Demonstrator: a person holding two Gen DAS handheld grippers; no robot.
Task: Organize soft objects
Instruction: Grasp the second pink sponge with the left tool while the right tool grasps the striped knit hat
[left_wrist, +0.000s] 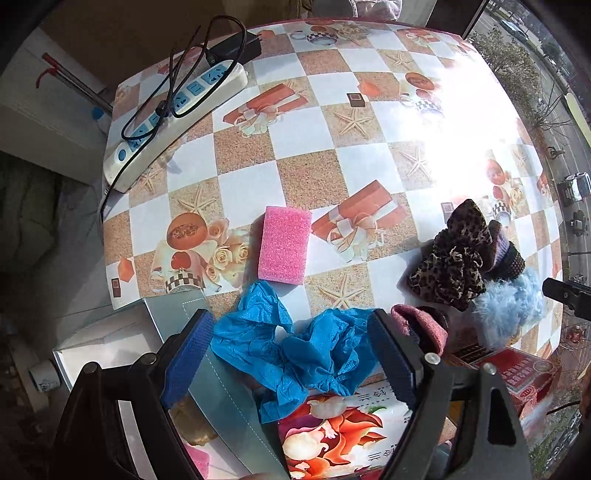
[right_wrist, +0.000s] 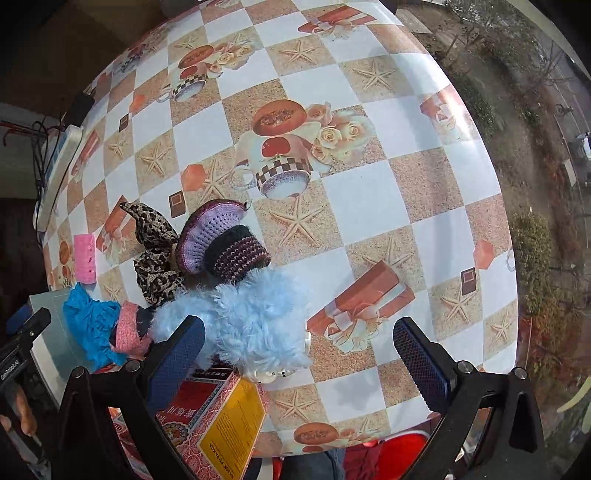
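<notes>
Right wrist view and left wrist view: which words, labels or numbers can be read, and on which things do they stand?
"GenRobot.AI": on the left claw's black body, at the right wrist view's left edge.
Yellow label on the red box: too blurred.
Red box, Chinese characters: too small.
Flower-printed box, Chinese characters: not legible.

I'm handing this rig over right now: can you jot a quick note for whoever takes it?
Left tool: open, empty, above the blue cloth.
Right tool: open, empty, its left finger by the blue fluff.
On the table: pink sponge lying apart; leopard scrunchie, crochet pieces, fluff and pink knit bunched together.
Done: nothing visibly sorted yet.
Left: pick up and organize every soft item.
</notes>
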